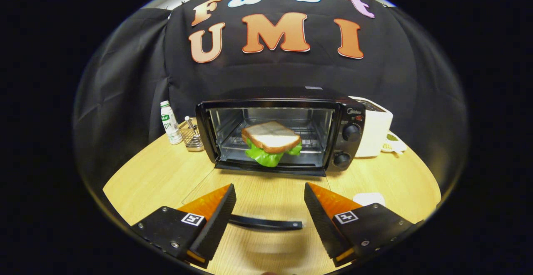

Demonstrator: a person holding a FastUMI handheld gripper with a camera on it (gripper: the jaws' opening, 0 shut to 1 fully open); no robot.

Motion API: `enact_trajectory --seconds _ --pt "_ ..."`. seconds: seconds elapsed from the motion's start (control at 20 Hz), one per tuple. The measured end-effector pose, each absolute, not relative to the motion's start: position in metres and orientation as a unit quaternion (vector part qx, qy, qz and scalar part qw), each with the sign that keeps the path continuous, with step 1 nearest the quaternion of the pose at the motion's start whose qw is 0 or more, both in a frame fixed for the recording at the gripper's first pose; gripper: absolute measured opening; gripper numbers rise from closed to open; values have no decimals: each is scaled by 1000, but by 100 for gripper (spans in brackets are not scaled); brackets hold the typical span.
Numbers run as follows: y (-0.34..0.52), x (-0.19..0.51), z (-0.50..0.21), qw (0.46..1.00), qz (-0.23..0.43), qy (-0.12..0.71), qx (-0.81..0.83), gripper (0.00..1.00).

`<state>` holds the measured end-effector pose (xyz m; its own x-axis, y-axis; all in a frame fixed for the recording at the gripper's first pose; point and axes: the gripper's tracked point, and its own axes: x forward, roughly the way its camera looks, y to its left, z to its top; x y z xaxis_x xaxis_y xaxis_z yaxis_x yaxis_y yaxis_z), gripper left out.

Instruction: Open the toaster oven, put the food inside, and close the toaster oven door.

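1. The sandwich (271,141), white bread over green lettuce, sits on the rack inside the toaster oven (279,135), at 12 o'clock from the gripper (270,208) and well beyond its fingers.
2. The oven door (254,200) is folded down flat toward the gripper, its glass lying over the wooden table (145,183); the dark door handle (266,224) runs crosswise between the two fingers.
3. The fingers stand wide apart and press on nothing; the handle lies in the gap between them.
4. Judged from this, the food is already in and the closing step is in hand.
5. The next move likely calls for catching the handle or getting under the door's edge, then swinging it up toward 12 o'clock until it shuts.
6. Further out, a bottle (170,123) and a wire caddy (192,136) stand at 10 o'clock of the oven, and a white appliance (374,129) at 3 o'clock, just beside it.
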<state>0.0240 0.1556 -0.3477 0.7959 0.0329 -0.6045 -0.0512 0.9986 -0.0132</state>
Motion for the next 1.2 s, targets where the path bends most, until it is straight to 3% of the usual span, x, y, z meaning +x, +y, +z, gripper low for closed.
enact_trajectory --seconds 0.5,1.2 --pt "155 -39 -397 916 26 401 -6 98" --pt "175 -20 -436 894 32 446 -30 100"
